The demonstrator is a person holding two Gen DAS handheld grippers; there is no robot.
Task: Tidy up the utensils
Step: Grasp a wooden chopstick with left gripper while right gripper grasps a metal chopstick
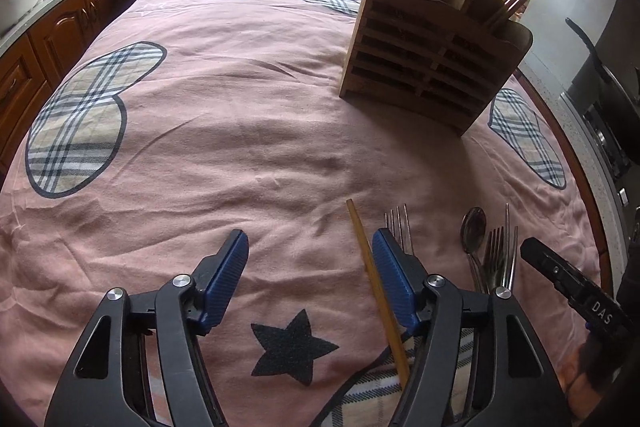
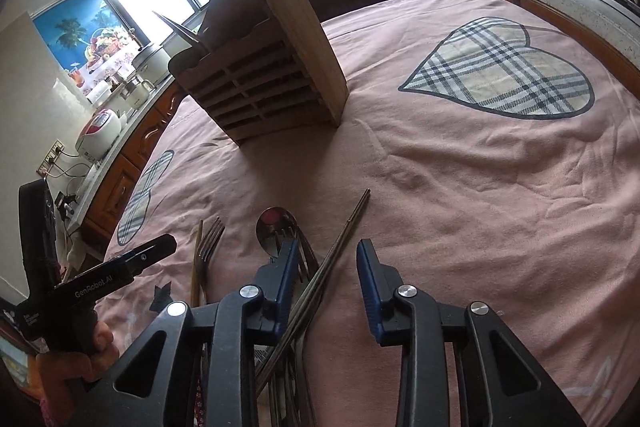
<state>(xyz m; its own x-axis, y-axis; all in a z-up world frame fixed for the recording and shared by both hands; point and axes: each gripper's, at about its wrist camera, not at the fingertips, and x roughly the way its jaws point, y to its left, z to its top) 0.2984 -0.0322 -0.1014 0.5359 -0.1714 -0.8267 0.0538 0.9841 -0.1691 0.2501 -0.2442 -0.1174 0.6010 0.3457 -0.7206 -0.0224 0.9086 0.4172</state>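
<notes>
Standing wooden rack (image 1: 432, 55) holds chopsticks (image 1: 520, 1) | left tool (image 1: 310, 259) unclenched | right tool (image 2: 328, 267) unclenched

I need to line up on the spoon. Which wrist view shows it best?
The right wrist view: the spoon bowl faces the camera just beyond the right gripper. The left wrist view shows it small near the edge, partly behind a fork.

Under your left gripper (image 1: 310, 247), black-framed with ribbed blue pads (image 1: 228, 263), lies a dusty pink cloth (image 1: 248, 99) carrying beige plaid hearts (image 1: 80, 123) crossed in navy and white and outlined dark, plus a black star (image 1: 294, 347) between the arms. Beside its right pad runs a honey-yellow wooden chopstick (image 1: 372, 271). Ahead to the right stands a brown slatted wooden utensil holder (image 1: 424, 67). Silver-grey metal forks (image 2: 210, 235) and a shiny spoon (image 2: 274, 227) lie just left of your right gripper (image 2: 326, 269).
</notes>
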